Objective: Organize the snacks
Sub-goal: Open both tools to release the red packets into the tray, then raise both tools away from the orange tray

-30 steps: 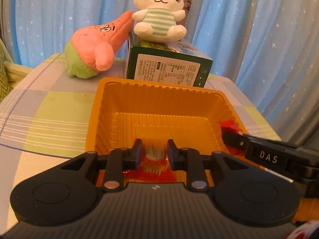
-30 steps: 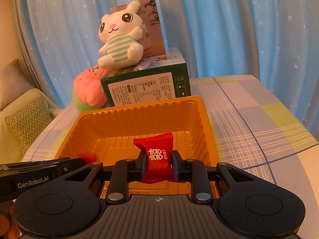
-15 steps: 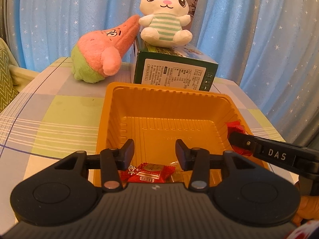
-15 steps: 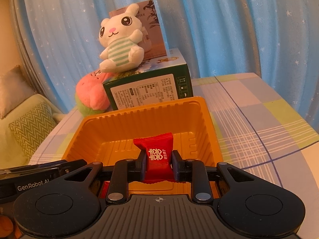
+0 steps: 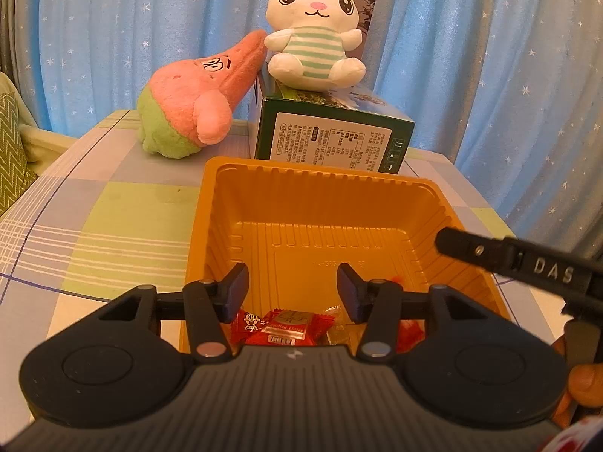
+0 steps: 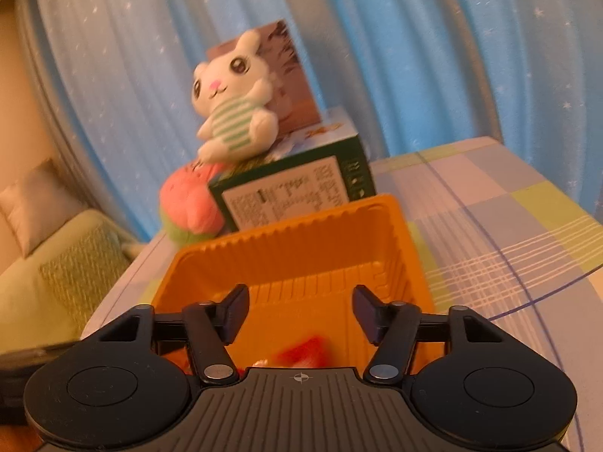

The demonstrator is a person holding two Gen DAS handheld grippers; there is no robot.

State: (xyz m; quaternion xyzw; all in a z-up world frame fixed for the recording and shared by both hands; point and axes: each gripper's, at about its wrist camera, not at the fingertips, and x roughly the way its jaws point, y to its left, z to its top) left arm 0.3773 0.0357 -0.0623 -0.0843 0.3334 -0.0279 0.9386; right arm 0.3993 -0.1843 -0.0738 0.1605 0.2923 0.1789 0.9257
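Observation:
An orange plastic tray sits on the checked tablecloth. Red-wrapped candies lie at its near end, right below my left gripper, whose jaws are opening with nothing between them. My right gripper hovers over the same tray, its jaws opening and empty. A blurred red candy lies in the tray beneath it. One finger of the right gripper, marked DAS, reaches over the tray's right rim in the left wrist view.
Behind the tray stands a green box with a white plush animal on top. A pink and green plush lies to its left. Blue starred curtains hang behind. A green cushion lies left of the table.
The left gripper let its candy drop into the tray and spread wider. The right gripper, shut on a red candy until half a second ago, has opened and the candy has fallen.

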